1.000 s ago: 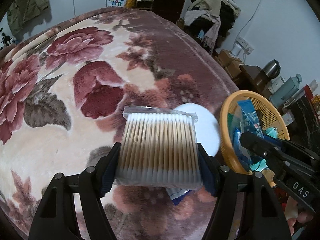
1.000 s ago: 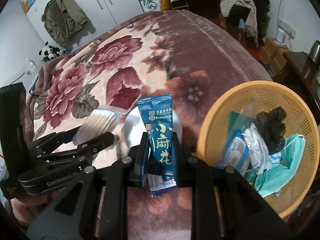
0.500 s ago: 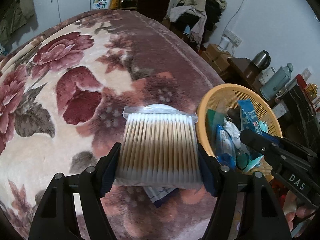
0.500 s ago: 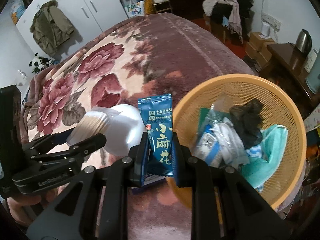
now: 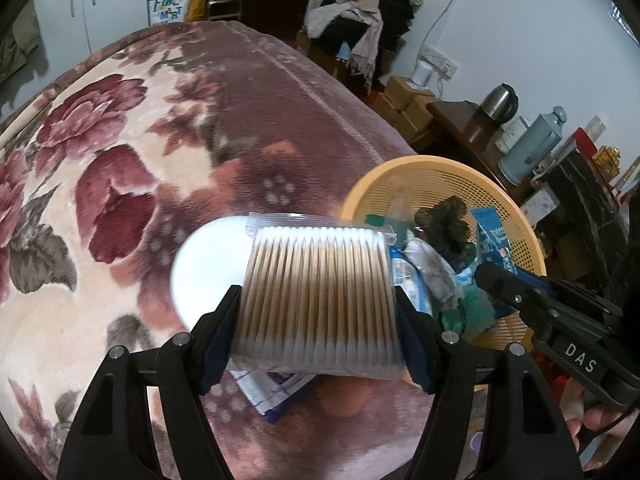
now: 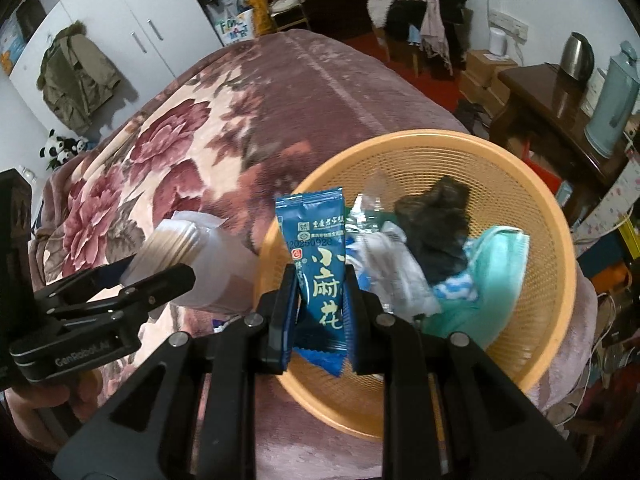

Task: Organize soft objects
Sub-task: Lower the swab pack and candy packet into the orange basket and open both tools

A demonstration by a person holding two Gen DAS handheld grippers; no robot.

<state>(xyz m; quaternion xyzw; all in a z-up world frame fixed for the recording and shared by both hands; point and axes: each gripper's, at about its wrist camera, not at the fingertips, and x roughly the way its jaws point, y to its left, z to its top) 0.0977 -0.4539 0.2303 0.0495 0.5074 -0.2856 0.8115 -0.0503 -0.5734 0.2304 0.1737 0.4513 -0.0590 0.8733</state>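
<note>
While both hands carry their loads above the flowered plush blanket, the left gripper is clamped across the width of a clear flat bag of wooden cotton swabs, and the right gripper is pinched tight on a slim dark-blue foil sachet with white lettering, which stands upright between its pads.

Seen from the right wrist, the round orange mesh plastic basket fills the view from 12 to 5 o'clock, and the sachet's lower end hangs over its near rim at about 9 o'clock of the basket. A teal face mask, a crumpled black cloth and several clear wrappers already lie inside.

From the left wrist the basket lies toward 3 o'clock, so the swab bag looks only partly over it (mostly above a white round disc on the blanket).

Risks, as I judge them: letting go of the swab bag here could drop it on the rim or outside. The slippery sachet, released this near the rim, might slide off the edge. The grippers also work close together and could knock each other.
</note>
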